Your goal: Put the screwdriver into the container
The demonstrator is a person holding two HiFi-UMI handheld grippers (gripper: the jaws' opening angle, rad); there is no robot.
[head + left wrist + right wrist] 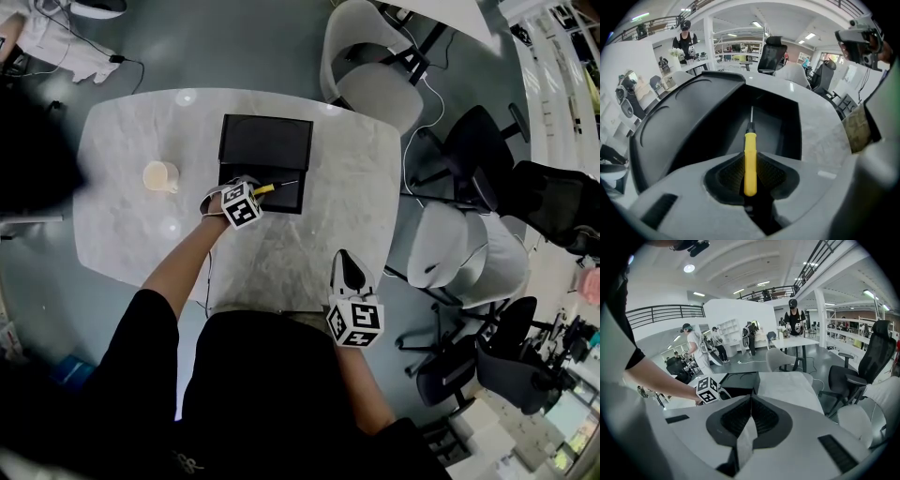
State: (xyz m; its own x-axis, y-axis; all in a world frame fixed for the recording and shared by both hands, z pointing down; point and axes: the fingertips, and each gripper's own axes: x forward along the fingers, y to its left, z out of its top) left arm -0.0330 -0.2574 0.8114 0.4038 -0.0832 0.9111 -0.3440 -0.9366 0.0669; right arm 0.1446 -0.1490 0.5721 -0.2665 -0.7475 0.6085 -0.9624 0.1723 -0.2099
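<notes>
A black container lies open at the back of the marble table, lid raised behind its tray. My left gripper hovers at the tray's left edge, shut on a screwdriver with a yellow handle. In the left gripper view the handle of the screwdriver sits between the pads of the left gripper, and its thin shaft points over the hollow of the container. My right gripper hangs by the table's front right edge. Its jaws, seen in the right gripper view, are shut on nothing.
A pale cup stands on the table left of the container. White chairs and black office chairs crowd the table's right side. Cables run across the floor at the back. Other people stand at desks far off in the room.
</notes>
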